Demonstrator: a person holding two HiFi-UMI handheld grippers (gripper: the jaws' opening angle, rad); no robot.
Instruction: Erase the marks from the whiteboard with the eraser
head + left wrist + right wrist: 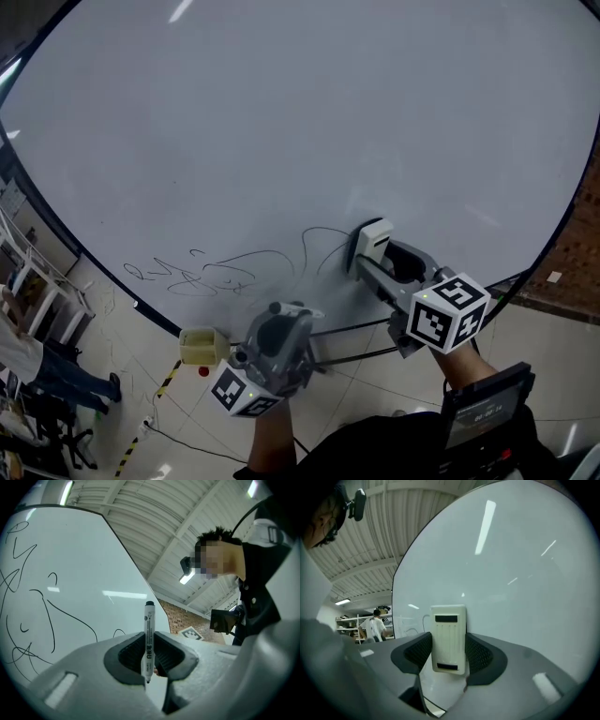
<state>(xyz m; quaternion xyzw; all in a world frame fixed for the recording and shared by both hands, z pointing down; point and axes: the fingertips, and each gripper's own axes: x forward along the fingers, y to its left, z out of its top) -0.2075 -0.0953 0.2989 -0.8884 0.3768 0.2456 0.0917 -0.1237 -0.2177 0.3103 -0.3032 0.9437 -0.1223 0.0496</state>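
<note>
The whiteboard (pixel 281 122) fills the head view, with black scribbled marks (pixel 202 275) along its lower edge and a loop (pixel 323 246) further right. My right gripper (pixel 372 255) is shut on a cream eraser (pixel 372 240), which sits against the board beside that loop. In the right gripper view the eraser (pixel 448 638) stands upright between the jaws, facing the board (pixel 511 564). Below the board, my left gripper (pixel 281 314) is shut on a marker (pixel 148 639), white with a black cap. The marks (pixel 28 602) show at the left of the left gripper view.
A yellowish box (pixel 201 346) hangs at the board's lower edge, left of my left gripper. Tiled floor (pixel 141 394) lies below, with a person (pixel 37 361) and shelving at far left. A brick wall (pixel 572 253) borders the right.
</note>
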